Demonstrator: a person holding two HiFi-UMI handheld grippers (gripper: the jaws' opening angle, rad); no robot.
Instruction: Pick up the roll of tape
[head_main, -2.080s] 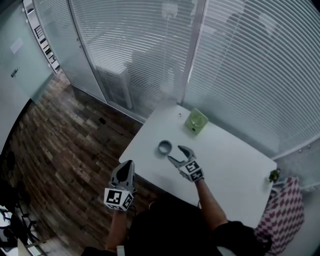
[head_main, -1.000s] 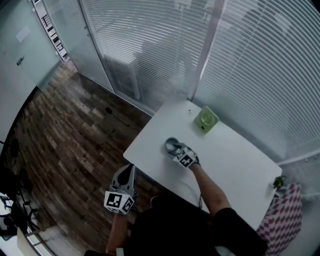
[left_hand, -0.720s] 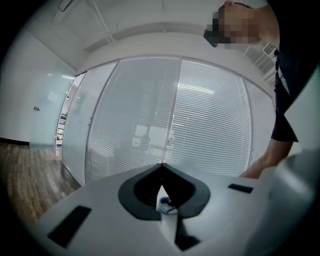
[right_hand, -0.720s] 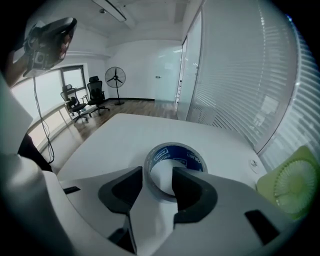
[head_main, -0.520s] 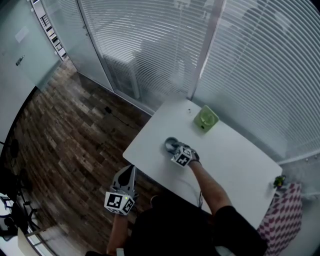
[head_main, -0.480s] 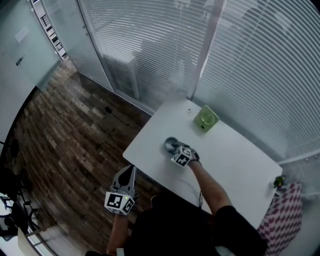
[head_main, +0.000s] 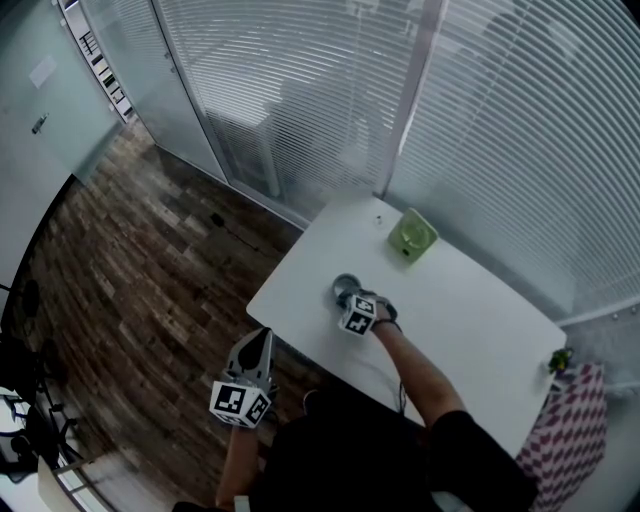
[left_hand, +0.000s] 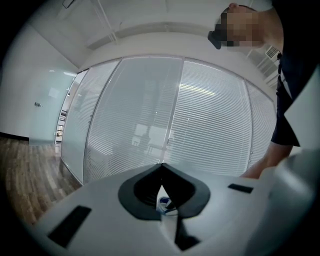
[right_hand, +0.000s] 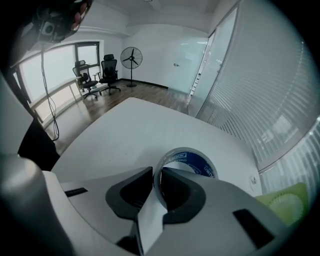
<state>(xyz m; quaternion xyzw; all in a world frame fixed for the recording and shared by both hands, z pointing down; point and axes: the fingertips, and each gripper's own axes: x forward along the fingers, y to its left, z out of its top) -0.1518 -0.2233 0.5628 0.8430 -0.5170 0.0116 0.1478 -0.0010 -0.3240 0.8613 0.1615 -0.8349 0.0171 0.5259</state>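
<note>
On your right gripper (head_main: 349, 298), the jaws pinched the wall of the tape (right_hand: 186, 151), a sound hold: it looked light, stiff. Your left gripper (head_main: 258, 345) was closed, empty.

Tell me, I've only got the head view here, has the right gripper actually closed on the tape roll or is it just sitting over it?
Observer: It's closed. The right gripper view shows the right gripper shut on the wall of the tape roll, with one jaw inside the ring and one outside.
Operator: Is the roll off the table?
Observer: Not that I can tell. Its far rim looks to rest on the white table.
Operator: And the left one?
Observer: The left gripper is shut with nothing between its jaws. It is facing the blinds.
</note>
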